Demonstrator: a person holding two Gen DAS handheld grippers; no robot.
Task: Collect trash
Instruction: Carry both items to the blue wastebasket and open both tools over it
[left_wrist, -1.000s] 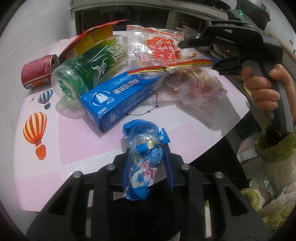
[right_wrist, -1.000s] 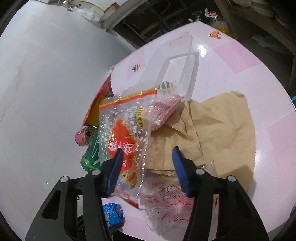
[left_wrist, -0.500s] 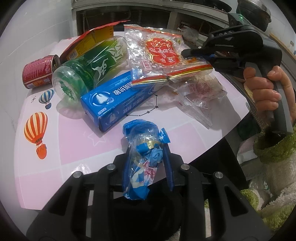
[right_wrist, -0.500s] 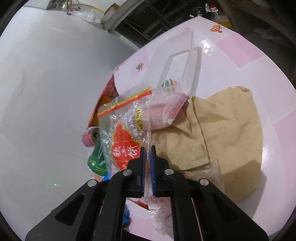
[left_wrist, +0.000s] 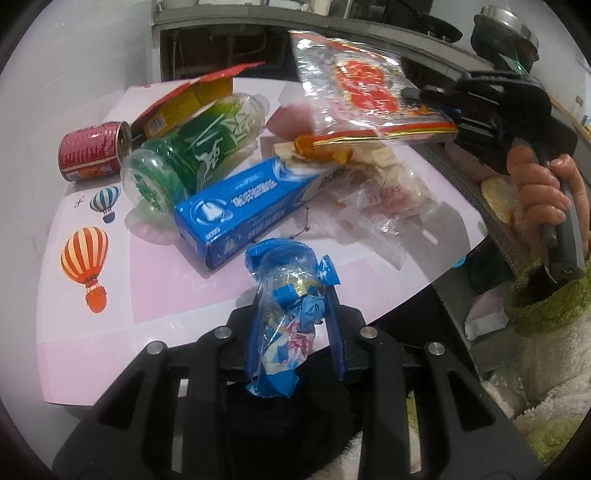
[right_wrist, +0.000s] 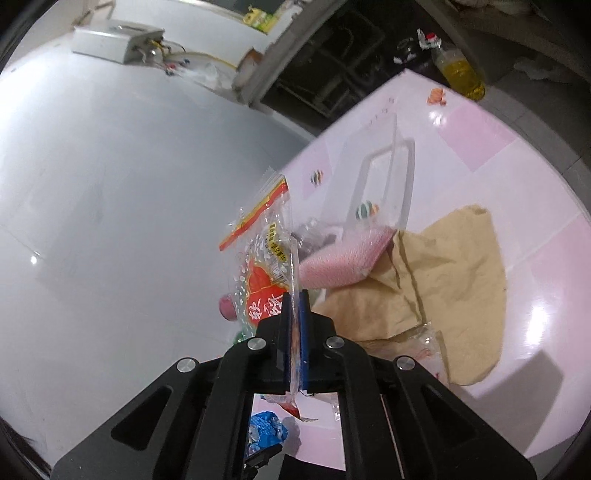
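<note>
Crinkled blue plastic fills the left tool (left_wrist: 295, 321) — a blue wrapper (left_wrist: 286, 317) bunched between its two fingers, which clench it from both sides, just at the near edge of the pink table (left_wrist: 110, 295). In the right wrist view the same wrapper shows as a small blue bundle low in the picture (right_wrist: 266, 432).

Over on the right, the right tool (right_wrist: 294, 306) is clamped tight on the edge of a clear snack bag (right_wrist: 262, 258) with a red print and a red-and-gold strip along its top. From the left wrist view this bag (left_wrist: 365, 88) hangs clear of the table, held out from the tool's tip, with a hand (left_wrist: 539, 199) wrapped around the tool's handle.

Left lying on the table:
- a blue carton (left_wrist: 243, 206), flat, near the middle;
- a green bottle (left_wrist: 192, 158) on its side, touching the carton's far end;
- a red can (left_wrist: 94, 151) on its side, just beside the bottle;
- an opened red and yellow box (left_wrist: 184, 99) behind the bottle;
- crumpled clear wrappers (left_wrist: 388, 199) to the right of the carton;
- a sheet of brown paper (right_wrist: 443, 273) — partly under a clear plastic tray (right_wrist: 376, 173) and a pink mesh sleeve (right_wrist: 340, 262).
</note>
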